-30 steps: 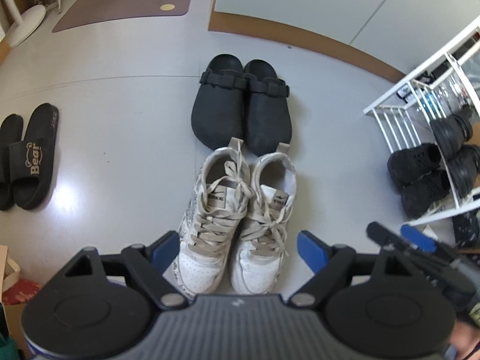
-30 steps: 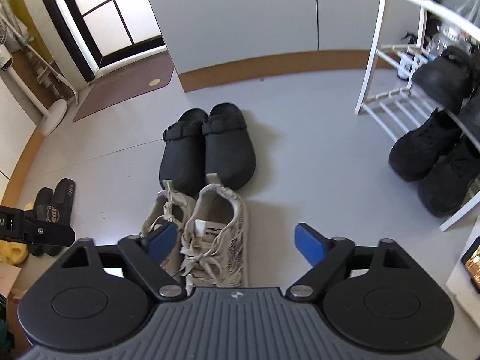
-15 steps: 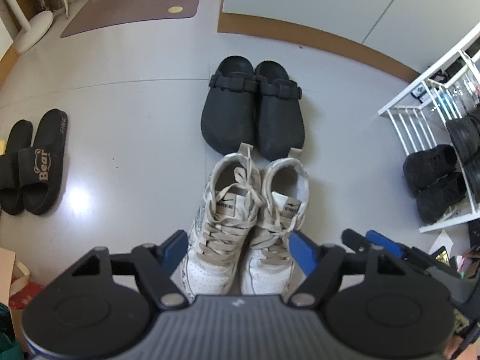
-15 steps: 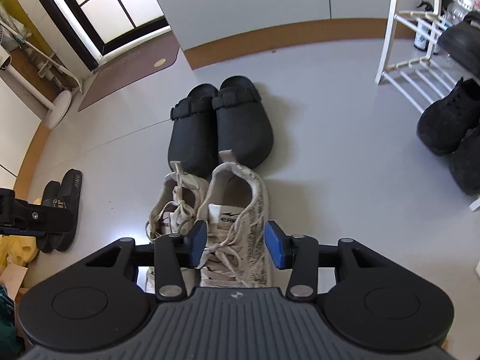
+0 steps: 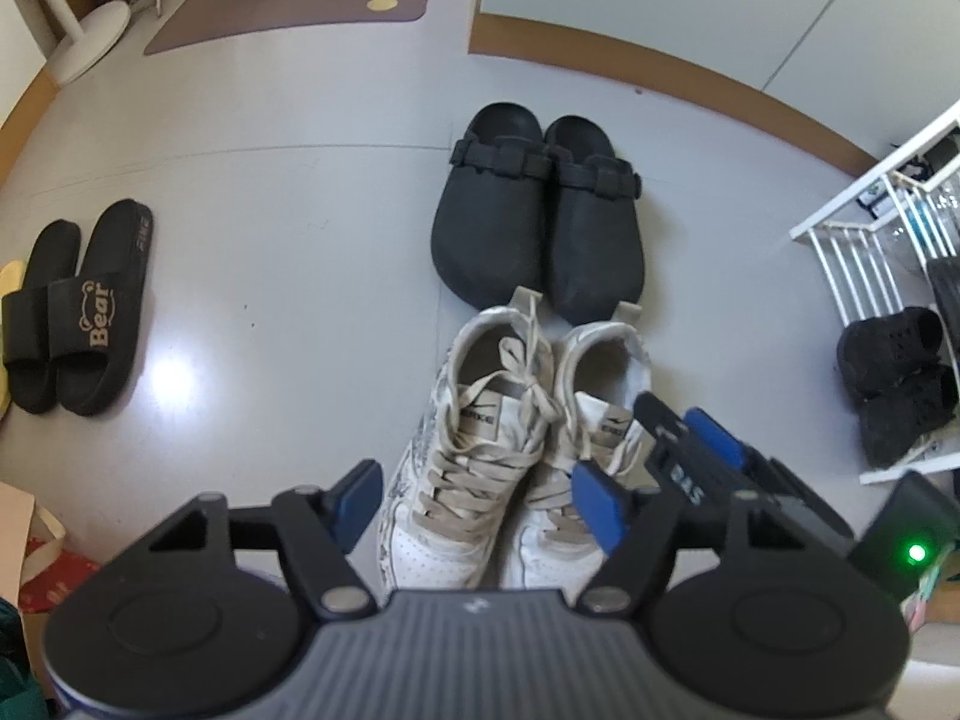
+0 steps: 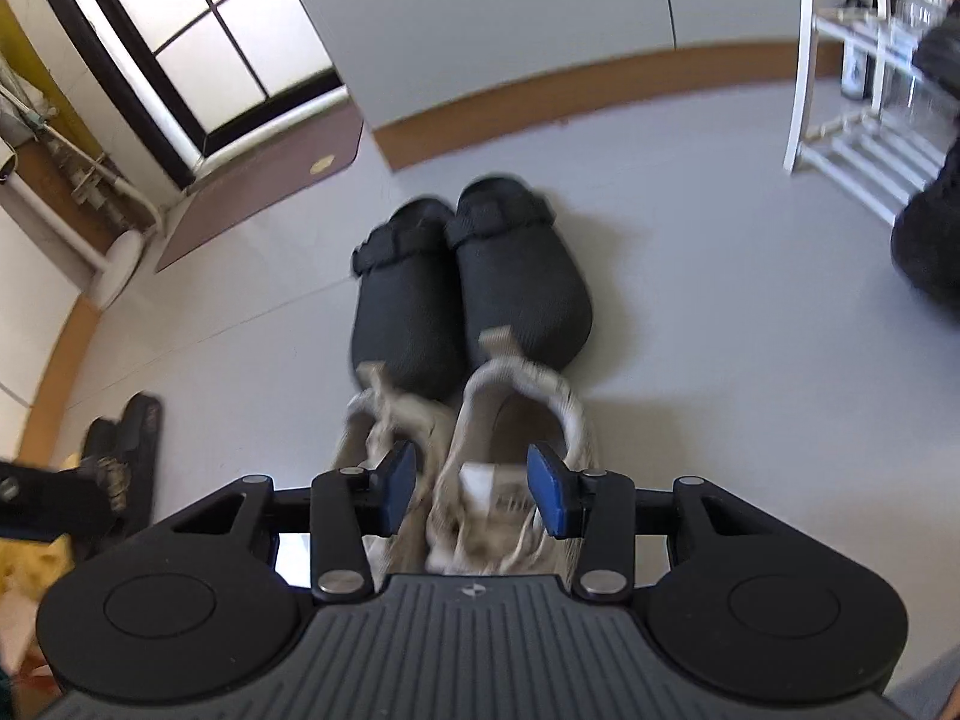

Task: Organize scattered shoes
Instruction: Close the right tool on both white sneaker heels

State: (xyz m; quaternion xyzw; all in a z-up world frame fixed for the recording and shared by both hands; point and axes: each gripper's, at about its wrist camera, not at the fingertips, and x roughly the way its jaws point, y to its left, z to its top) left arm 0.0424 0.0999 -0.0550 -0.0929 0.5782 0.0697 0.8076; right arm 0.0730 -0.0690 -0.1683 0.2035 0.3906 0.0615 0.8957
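Note:
A pair of white lace-up sneakers stands side by side on the grey floor, heels touching a pair of black clogs (image 5: 534, 222). My left gripper (image 5: 477, 507) hovers over the left sneaker (image 5: 474, 450). Its jaws are closing with that shoe's laced front between them, and the pads are not pressing on it. My right gripper (image 6: 474, 489) is narrowed over the right sneaker (image 6: 516, 414). Its blue pads flank the tongue without clearly touching, and the view is blurred. In the left wrist view the right gripper (image 5: 672, 414) reaches in over the right sneaker (image 5: 600, 372).
Black "Bear" slides (image 5: 78, 312) lie at the far left beside a yellow slipper. A white wire shoe rack (image 5: 864, 234) stands at the right with black shoes (image 5: 894, 378) on its low shelf. A brown doormat (image 5: 300, 0) lies by the door.
The right gripper narrowed and came down and forward onto the right sneaker. The left gripper's jaws drew in around the left sneaker and moved slightly closer.

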